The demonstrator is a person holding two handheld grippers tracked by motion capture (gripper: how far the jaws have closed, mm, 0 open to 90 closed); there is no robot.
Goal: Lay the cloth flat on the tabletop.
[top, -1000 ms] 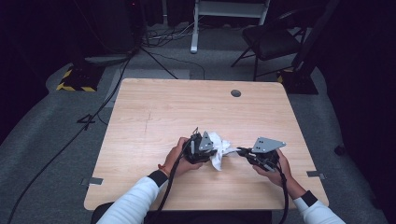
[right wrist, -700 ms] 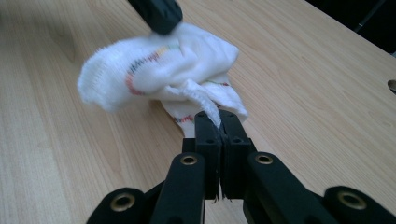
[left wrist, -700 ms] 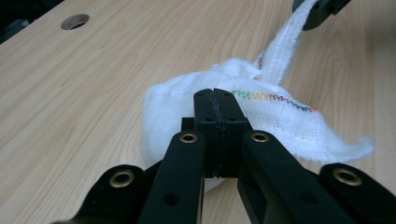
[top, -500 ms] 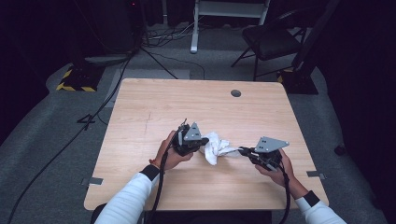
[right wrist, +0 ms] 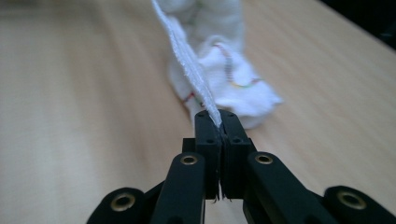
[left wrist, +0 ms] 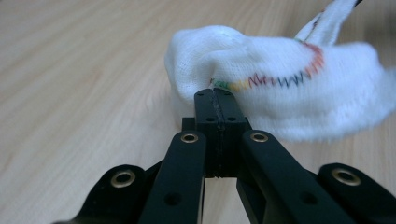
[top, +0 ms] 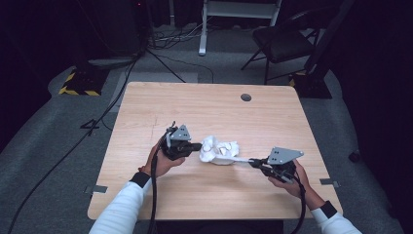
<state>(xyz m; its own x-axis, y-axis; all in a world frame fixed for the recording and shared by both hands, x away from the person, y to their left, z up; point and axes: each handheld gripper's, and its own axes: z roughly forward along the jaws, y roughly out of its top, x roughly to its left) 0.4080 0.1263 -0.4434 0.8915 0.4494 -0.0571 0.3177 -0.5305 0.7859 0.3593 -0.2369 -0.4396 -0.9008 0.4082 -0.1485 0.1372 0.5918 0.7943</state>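
Observation:
A crumpled white cloth with a rainbow-stitched hem lies on the wooden table between my two grippers. My left gripper is at the cloth's left side, shut on a fold at the stitched hem. In the left gripper view the jaws pinch the cloth just under the coloured stitching. My right gripper is at the right, shut on a corner that is pulled out into a taut strip. The right gripper view shows that strip rising from the jaws to the bunched cloth.
A round cable hole sits near the table's far edge. Beyond the table stand a dark chair and a white stand. Cables run over the grey floor at the left.
My left hand has moved to the left with the cloth's edge, drawing the bundle out wider. The right hand has stayed where it was, still holding its corner.

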